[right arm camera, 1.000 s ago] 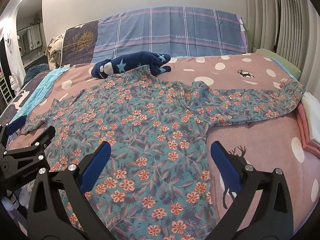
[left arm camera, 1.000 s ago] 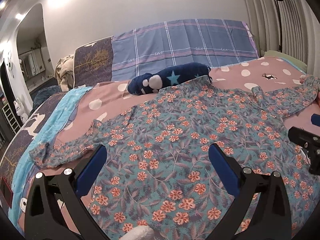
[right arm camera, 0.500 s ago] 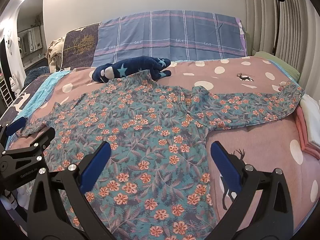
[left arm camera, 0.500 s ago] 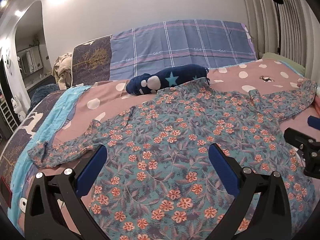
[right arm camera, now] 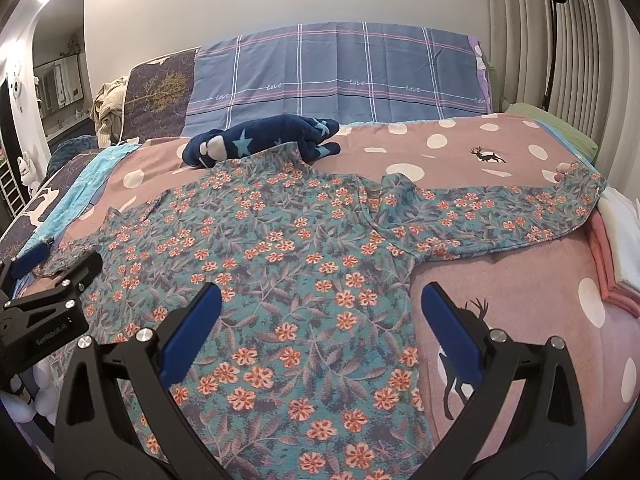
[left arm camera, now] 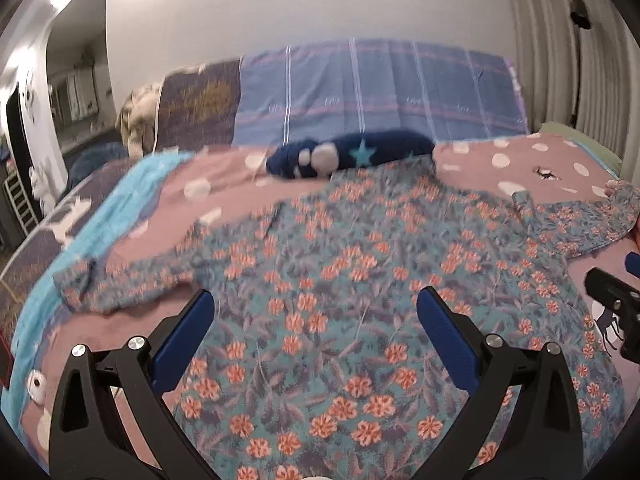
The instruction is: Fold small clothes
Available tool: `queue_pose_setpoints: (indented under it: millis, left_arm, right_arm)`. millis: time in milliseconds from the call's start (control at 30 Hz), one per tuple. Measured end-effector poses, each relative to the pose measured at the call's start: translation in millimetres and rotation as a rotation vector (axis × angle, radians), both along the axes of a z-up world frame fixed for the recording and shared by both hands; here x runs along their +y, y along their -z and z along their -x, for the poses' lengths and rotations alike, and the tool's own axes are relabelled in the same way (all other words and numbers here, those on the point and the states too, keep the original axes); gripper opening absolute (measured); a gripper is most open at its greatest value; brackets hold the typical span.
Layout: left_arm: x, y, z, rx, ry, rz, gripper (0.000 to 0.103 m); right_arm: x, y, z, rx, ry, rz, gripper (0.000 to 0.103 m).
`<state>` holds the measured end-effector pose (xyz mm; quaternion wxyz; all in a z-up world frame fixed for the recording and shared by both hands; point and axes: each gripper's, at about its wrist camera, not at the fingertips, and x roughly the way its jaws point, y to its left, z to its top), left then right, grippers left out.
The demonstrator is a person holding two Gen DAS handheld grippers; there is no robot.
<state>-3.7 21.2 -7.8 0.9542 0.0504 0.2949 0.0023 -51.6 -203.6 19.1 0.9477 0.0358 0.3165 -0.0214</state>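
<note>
A floral shirt (right arm camera: 280, 264) lay spread flat on the bed (right arm camera: 520, 280), sleeves out to both sides, its collar against a navy star-print bundle (right arm camera: 260, 140). The left gripper (left arm camera: 316, 320) and right gripper (right arm camera: 320, 316) hovered over its lower half, jaws wide, holding nothing. The thin cloth looked light and limp, likely to sag and slide when lifted; sleeve cuffs or hem corners seemed the surest places to pinch.

navy star plush (right arm camera: 260, 140) | plaid pillow (right arm camera: 340, 76) | polka-dot bedspread (right arm camera: 460, 148) | floor lamp (right arm camera: 554, 20)
</note>
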Motion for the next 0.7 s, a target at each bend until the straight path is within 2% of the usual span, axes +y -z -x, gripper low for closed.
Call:
queue_pose_setpoints:
  millis: [100, 533, 700]
  left_arm:
    - [1.5, 4.2, 0.0, 0.013, 0.006, -0.004, 0.09]
    - [10.6, 7.0, 2.7, 0.006, 0.024, 0.038, 0.09]
    - [13.1, 7.9, 4.3, 0.003, 0.03, 0.026, 0.09]
  right_arm:
    - [1.3, -0.1, 0.1, 0.0, -0.005, 0.015, 0.101]
    - [7.7, -2.4, 1.2, -0.032, -0.002, 0.03, 0.101]
    - [8.9, -3.8, 2.0, -0.049, 0.007, 0.033, 0.101]
